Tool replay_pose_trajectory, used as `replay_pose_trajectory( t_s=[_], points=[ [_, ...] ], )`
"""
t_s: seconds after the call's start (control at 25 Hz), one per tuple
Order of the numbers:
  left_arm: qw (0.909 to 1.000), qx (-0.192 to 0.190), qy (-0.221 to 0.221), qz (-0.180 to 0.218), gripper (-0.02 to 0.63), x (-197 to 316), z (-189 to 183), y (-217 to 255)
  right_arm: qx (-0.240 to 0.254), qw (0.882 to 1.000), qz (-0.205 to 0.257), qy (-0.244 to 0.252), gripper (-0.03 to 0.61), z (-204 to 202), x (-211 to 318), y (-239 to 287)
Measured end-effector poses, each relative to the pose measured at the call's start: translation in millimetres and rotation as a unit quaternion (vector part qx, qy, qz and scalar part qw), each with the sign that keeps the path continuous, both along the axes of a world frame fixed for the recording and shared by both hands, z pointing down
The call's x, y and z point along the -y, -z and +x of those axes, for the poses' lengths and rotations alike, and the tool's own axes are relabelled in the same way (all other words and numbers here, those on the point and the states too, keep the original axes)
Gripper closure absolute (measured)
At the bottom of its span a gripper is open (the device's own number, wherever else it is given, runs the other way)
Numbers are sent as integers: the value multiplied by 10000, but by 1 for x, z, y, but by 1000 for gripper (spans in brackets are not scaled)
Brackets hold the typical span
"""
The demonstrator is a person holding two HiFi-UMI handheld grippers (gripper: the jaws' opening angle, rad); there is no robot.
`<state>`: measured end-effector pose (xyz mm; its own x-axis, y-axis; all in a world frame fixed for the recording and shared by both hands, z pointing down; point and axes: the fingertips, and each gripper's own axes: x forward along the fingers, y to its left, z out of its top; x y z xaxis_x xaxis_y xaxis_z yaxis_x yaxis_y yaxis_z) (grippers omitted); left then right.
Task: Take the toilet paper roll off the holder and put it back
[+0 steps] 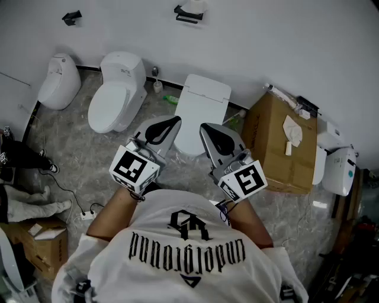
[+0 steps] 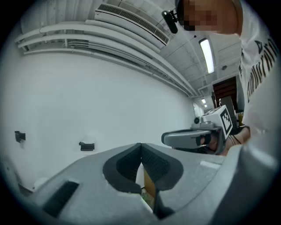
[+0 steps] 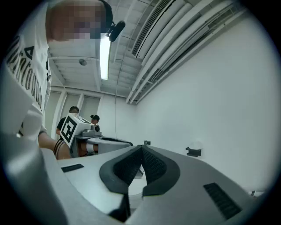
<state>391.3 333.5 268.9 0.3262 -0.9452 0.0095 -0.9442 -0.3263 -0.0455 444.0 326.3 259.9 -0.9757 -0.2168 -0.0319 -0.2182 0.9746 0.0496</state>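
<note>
The white toilet paper roll [image 1: 195,6] sits on a black wall holder [image 1: 187,15] high on the white wall, far ahead of both grippers. A second black bracket [image 1: 71,17] to its left is bare. My left gripper [image 1: 176,122] and right gripper [image 1: 205,127] are held side by side at chest height, both level, both shut with nothing between the pads. In the left gripper view the shut left gripper [image 2: 141,148] points at the wall, with the holder [image 2: 86,146] to its left. From the right gripper [image 3: 141,151], the holder [image 3: 193,152] shows on the right.
On the marble floor below stand a white toilet [image 1: 115,94], a urinal-like fixture [image 1: 59,80], a square-lidded toilet [image 1: 201,106] and a cardboard box [image 1: 278,142]. A white appliance [image 1: 340,168] lies at the right. Cables and a power strip [image 1: 87,214] lie at the left.
</note>
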Motion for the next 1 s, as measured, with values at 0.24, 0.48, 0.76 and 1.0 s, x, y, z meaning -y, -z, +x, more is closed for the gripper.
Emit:
replay_pose_trajectory(
  t_s=[0.24,0.48,0.76,1.0],
  points=[
    [10000,-36,-39,-32,600,0,-12,-4,76,9998,-168,33,566,-11,2,-2],
    [9999,-74,84,-46,600,-2,-55,-8,120,9996,-252,59,565,-31,3,-3],
    [9999,-95,-61,-67,600,1,-112,-10,151,9995,-275,32,565,-87,10,2],
    [9996,-140,-235,-16,600,-1,-177,-5,89,9996,-218,-146,565,-147,13,6]
  ],
)
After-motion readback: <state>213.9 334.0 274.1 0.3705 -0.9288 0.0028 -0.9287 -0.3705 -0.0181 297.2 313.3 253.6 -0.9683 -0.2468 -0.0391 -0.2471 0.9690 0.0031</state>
